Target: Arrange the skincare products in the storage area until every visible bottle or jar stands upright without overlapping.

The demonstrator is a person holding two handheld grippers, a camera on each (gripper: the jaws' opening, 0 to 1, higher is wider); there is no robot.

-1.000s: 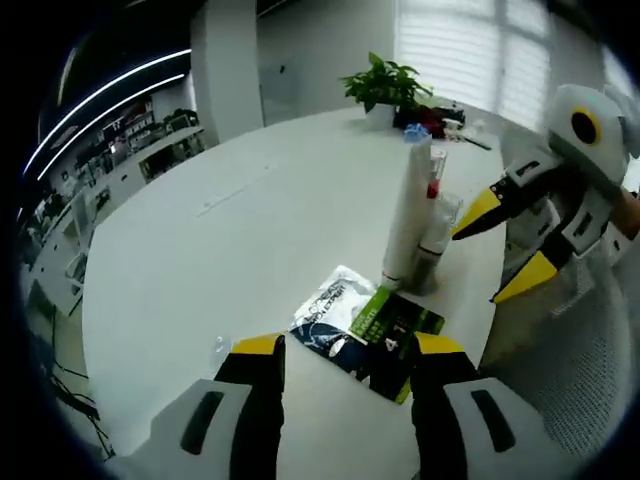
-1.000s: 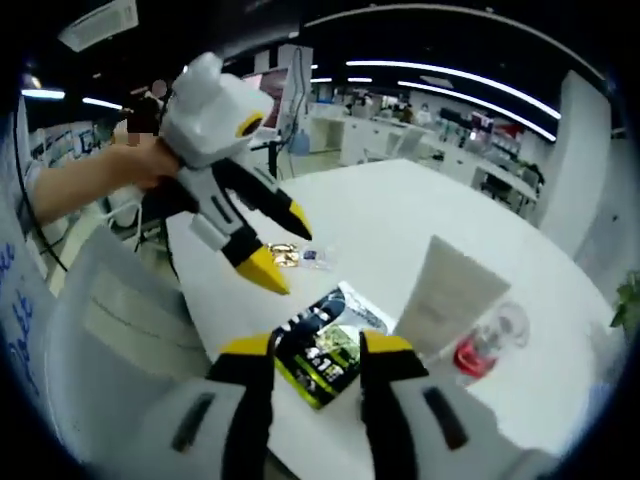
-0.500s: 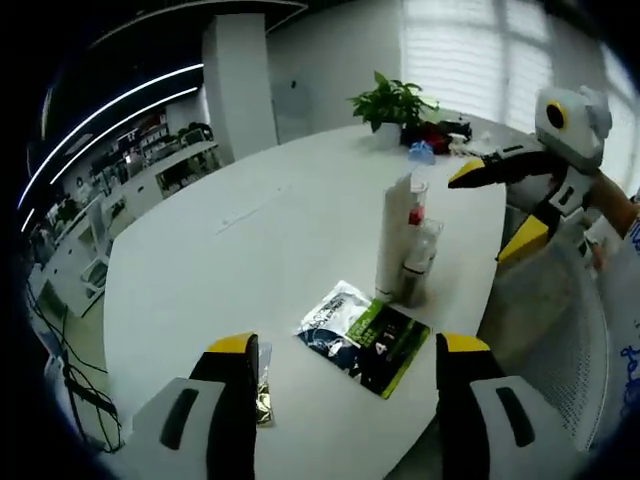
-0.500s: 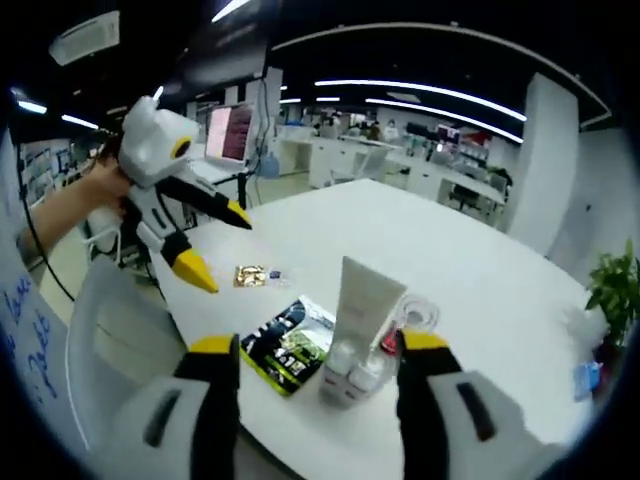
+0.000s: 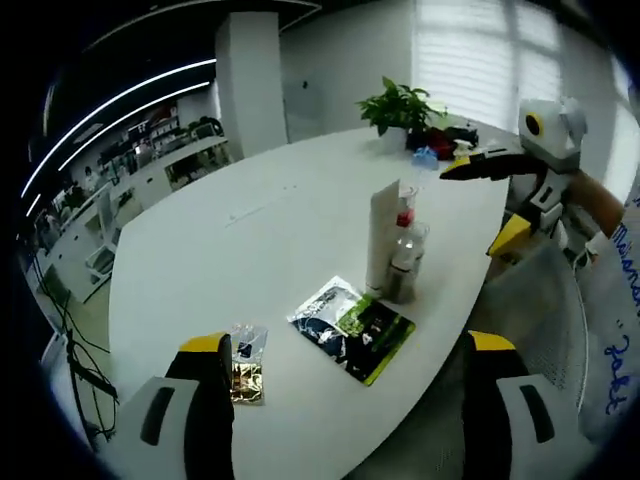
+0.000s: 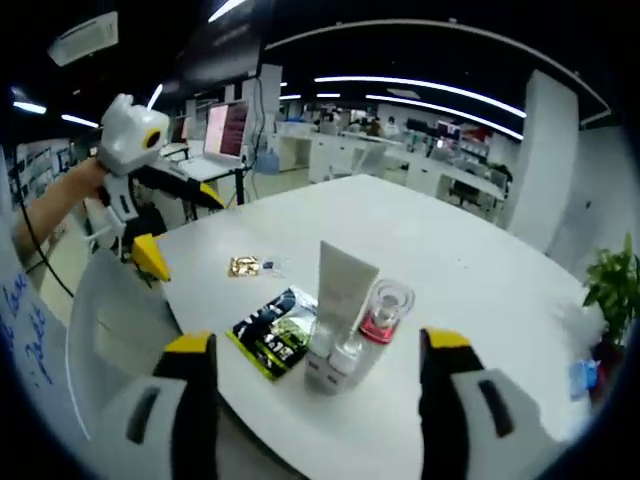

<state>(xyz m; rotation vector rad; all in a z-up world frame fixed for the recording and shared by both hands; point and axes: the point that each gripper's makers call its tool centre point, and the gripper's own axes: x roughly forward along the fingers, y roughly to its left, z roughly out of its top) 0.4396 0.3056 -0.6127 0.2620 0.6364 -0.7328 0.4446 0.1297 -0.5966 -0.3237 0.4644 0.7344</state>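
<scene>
A white tube (image 5: 382,235) stands upright on the white round table (image 5: 250,250), with a clear bottle with a red part (image 5: 405,214) and small clear bottles (image 5: 399,272) close behind and beside it. A green and black sachet (image 5: 350,328) lies flat in front of them. My left gripper (image 5: 348,342) is open and empty, back from the table edge. The right gripper (image 5: 483,203) hangs open to the right of the bottles. From the other side I see the tube (image 6: 342,285), red bottle (image 6: 380,305), sachet (image 6: 270,330), my open right gripper (image 6: 318,340) and the left gripper (image 6: 180,226).
A small gold sachet (image 5: 243,365) lies near the table's front edge, also seen from the right gripper as the gold sachet (image 6: 245,265). A potted plant (image 5: 400,100) and small items stand at the far end. A mesh chair (image 6: 110,310) sits by the table.
Both grippers have drawn back from the products and their jaws have spread wider. The tube, bottles and sachets stay where they were on the table.
</scene>
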